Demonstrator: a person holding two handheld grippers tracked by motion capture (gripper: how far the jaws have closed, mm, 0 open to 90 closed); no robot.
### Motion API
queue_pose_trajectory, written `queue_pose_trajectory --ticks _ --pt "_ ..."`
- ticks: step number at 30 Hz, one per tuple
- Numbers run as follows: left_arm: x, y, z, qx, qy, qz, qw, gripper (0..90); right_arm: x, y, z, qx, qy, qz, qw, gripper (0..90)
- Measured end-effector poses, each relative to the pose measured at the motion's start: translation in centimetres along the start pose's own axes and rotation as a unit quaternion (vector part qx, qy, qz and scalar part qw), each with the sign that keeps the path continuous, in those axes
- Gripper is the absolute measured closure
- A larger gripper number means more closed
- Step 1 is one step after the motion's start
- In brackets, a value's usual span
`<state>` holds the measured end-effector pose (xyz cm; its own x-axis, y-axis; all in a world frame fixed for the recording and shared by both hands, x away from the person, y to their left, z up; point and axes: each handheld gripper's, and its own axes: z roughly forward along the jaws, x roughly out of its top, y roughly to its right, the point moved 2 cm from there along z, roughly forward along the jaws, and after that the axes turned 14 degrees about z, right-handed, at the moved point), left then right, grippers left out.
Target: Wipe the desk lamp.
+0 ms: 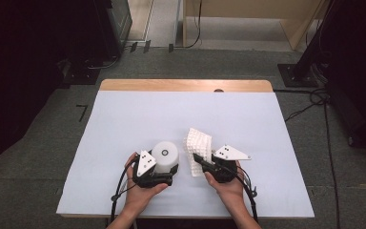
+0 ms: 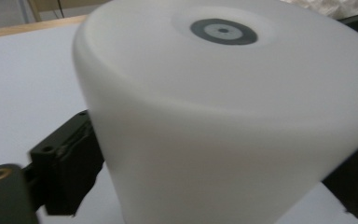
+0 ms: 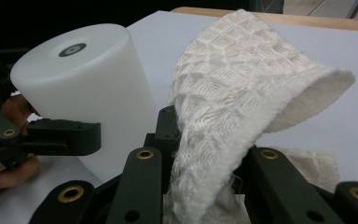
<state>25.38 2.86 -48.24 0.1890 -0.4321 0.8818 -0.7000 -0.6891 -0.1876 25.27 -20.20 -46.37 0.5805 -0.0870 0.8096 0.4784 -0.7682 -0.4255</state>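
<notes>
Both hands are down near the front edge of the table (image 1: 124,102), and both tools are loaded. The left gripper (image 1: 166,168) has its 2 black jaws pressed against opposite sides of the white cylinder (image 1: 165,156), which stands upright on the sheet just left of the middle; in the left gripper view the cylinder (image 2: 223,116) sits squarely between the jaws, its grey ringed spot on the flat top. The right gripper (image 1: 199,160) is clamped on the waffle-weave cloth (image 1: 198,143), jaws nearly together with the fabric pinched between them, and in the right gripper view the cloth (image 3: 242,93) rises out of the grip and flops over to one side, a loose fold hanging free. More of it looks to lie on the sheet below the jaws. Cloth and cylinder are just beside each other but apart: no fabric lies on the cylinder's wall or top as far as these views show. So my read is that the pick-up stage is done, with 1 thing steadied and the other in hand, and the actual work, bringing cloth to cylinder to wipe or wrap it, is not yet begun. All of that remains.
</notes>
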Motion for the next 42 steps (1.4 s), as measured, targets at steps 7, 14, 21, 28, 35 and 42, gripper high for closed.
queue_pose_trajectory --ticks 7,14,21,28,35,42 --pt "0.0 -1.7 -0.7 -0.044 0.037 -0.007 0.9983 8.5 -0.7 -0.3 0.7 0.002 -0.016 -0.003 0.9999 73.3" --pt "1.0 -2.8 -2.0 -0.112 0.098 -0.013 0.9887 8.6 -1.5 -1.3 1.7 0.013 -0.035 -0.012 0.9992 73.3" --pt "0.8 -1.1 -0.9 -0.114 0.060 0.033 0.9911 8.7 -0.1 -2.7 0.2 0.029 0.001 -0.022 0.9993 73.3" --pt "1.1 -1.0 -0.9 -0.108 0.058 0.037 0.9917 8.7 1.1 -3.4 -1.4 0.041 0.033 -0.025 0.9983 73.3" --pt "1.6 -2.0 -1.7 -0.099 0.077 0.027 0.9917 8.7 -1.2 -2.1 1.5 0.015 -0.035 -0.012 0.9992 73.4" --pt "1.1 -1.7 -0.9 -0.092 0.063 0.049 0.9925 8.7 -0.6 -2.1 1.1 0.017 -0.017 -0.013 0.9996 73.4"
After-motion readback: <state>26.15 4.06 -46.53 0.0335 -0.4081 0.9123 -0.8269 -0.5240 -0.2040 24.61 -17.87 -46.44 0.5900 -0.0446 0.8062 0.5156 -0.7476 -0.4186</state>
